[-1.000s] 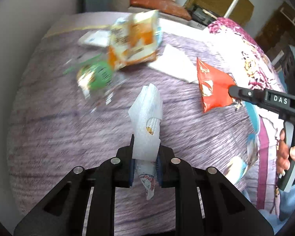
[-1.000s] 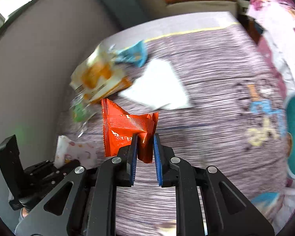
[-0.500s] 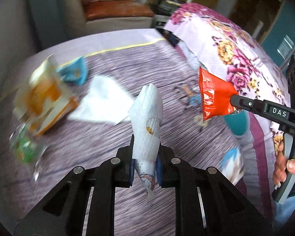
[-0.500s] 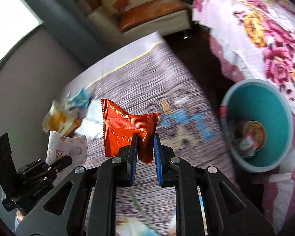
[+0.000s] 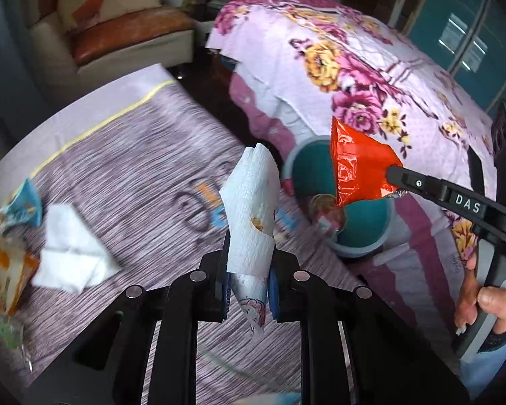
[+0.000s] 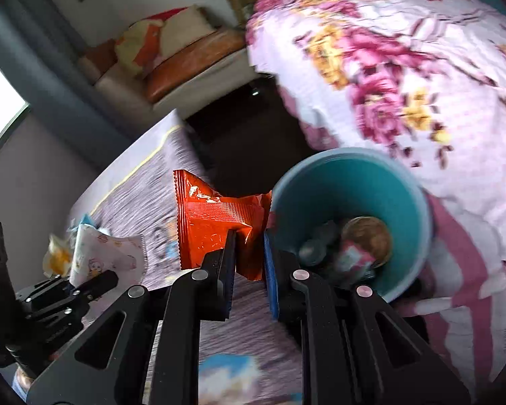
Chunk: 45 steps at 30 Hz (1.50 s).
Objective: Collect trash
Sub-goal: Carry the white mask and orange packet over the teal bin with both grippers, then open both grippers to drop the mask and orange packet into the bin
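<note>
My left gripper (image 5: 248, 275) is shut on a crumpled white paper napkin (image 5: 251, 209) with small printed pictures, held upright above the purple mat. My right gripper (image 6: 248, 254) is shut on an orange-red snack wrapper (image 6: 216, 222), which also shows at the right of the left wrist view (image 5: 357, 172). A teal bin (image 6: 371, 182) stands just right of the wrapper, with several pieces of trash inside. In the left wrist view the bin (image 5: 307, 168) lies beyond the napkin and under the wrapper. The left gripper (image 6: 94, 283) with the napkin (image 6: 108, 253) shows low at the left of the right wrist view.
On the purple mat (image 5: 145, 175) at the left lie a white tissue (image 5: 71, 249), a blue wrapper (image 5: 23, 202) and an orange packet (image 5: 6, 280). A floral bedspread (image 5: 371, 77) rises behind the bin. A sofa with cushions (image 5: 118, 33) stands at the back. A hand (image 5: 489, 300) holds the right gripper's handle.
Both grippers have swung to the right across the mat with their loads. The teal bin has come into view and closer; the litter pile has slid to the left edge.
</note>
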### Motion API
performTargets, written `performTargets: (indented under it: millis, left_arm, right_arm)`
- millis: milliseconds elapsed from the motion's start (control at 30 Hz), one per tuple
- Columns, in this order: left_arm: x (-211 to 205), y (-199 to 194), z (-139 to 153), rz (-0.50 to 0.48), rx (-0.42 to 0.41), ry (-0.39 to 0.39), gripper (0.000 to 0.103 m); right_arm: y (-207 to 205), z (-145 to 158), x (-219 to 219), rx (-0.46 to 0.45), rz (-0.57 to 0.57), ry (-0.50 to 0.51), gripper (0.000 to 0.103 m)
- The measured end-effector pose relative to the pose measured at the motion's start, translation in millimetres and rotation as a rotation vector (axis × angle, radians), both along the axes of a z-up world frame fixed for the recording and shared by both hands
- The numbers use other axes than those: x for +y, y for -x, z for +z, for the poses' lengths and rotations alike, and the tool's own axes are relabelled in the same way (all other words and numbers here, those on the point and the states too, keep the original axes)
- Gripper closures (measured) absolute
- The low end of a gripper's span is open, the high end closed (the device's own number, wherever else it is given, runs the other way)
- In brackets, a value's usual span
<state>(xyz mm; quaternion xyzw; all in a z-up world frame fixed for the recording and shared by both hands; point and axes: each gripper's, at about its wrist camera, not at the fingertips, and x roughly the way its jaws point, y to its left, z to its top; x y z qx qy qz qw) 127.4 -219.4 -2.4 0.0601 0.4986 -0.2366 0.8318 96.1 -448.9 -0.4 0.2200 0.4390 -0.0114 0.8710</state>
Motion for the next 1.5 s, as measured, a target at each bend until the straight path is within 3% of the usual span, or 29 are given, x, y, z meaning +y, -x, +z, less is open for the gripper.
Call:
performTargets:
  millis: [533, 1200, 1233, 1300, 1367, 1500]
  left_arm:
    - [-94, -19, -26, -0.085, 0.048, -0.049, 0.086]
    - [-145, -36, -59, -0.147, 0.106, -0.091, 0.085]
    - [-145, -36, -60, -0.147, 0.11, -0.093, 0.082]
    - [-147, -37, -62, -0.146, 0.115, -0.095, 0.065]
    - [-146, -36, -62, -0.141, 0.099, -0.1, 0.035]
    - [-142, -36, -59, -0.136, 0.067, -0.107, 0.027]
  right_arm:
    - [16, -34, -84, 0.034, -0.126, -0.022, 0.088]
    - [12, -59, -112, 0.09, -0.171, -0.036, 0.087]
    - [12, -60, -113, 0.094, -0.173, -0.034, 0.087]
    - [13, -60, -114, 0.098, -0.177, -0.032, 0.087]
    - [13, -61, -115, 0.1, -0.18, -0.028, 0.087]
    - [10, -64, -114, 0.111, -0.181, -0.026, 0.087]
